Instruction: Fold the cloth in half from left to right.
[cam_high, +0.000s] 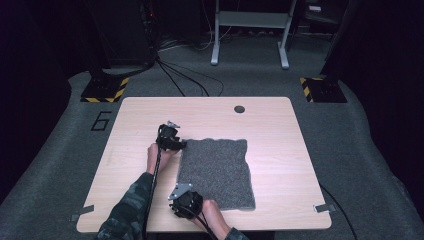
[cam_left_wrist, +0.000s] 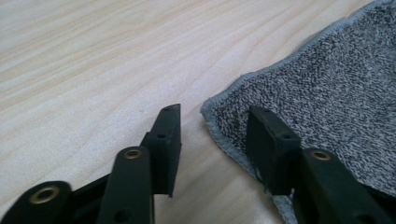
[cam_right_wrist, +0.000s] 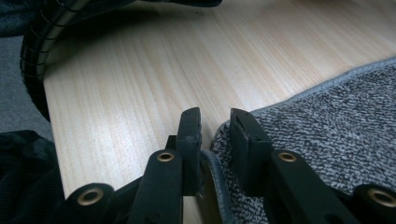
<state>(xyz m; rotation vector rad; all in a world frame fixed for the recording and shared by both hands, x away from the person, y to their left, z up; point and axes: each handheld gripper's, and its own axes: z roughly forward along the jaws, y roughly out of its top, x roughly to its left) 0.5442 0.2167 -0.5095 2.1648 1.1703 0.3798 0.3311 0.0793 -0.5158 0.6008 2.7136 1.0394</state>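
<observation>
Right gripper view: right gripper (cam_right_wrist: 215, 126) pinches towel (cam_right_wrist: 327, 135) corner; left gripper (cam_left_wrist: 215, 130) (unclenched) straddles another corner.

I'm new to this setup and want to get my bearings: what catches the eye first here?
A speckled grey towel lies flat on the pale wooden table, right of centre. The left gripper straddles the towel's far-left corner, jaws apart, while the right gripper pinches the raised hem at its near-left corner. Around the table, dark floor with yellow-black striped stand bases.
</observation>
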